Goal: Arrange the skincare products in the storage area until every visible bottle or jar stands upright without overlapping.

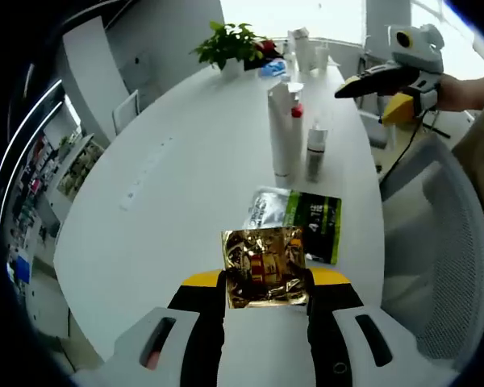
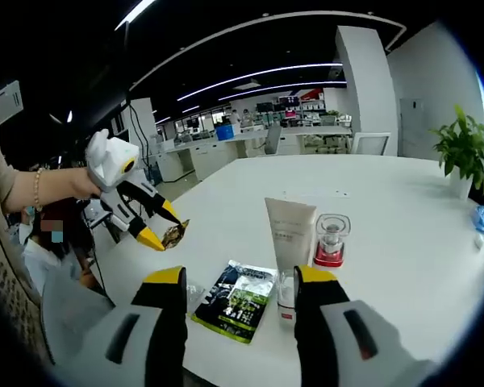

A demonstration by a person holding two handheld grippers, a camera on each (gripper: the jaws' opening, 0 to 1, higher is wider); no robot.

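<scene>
Your table (image 1: 169, 185) is a long white oval with wide bare surface on the window-away side, and its near rim curves close under both grippers, so anything set down near you sits by the edge. Standing already are the tall white tube (image 2: 289, 234), the white pump bottle (image 1: 281, 129) and the small clear bottle with a red base (image 2: 331, 240), grouped near the middle without overlapping; by my reading those are done. The dark green sachet (image 2: 240, 300) lies flat just beside them, partly over a pale packet. Your left gripper (image 1: 266, 282) pinches a crinkled gold packet (image 1: 264, 266) between its jaws, lifted clear of the tabletop. Your right gripper (image 2: 238, 286) hangs spread wide over the green sachet, gripping nothing. What remains, I judge, is placing the gold packet on bare table.
</scene>
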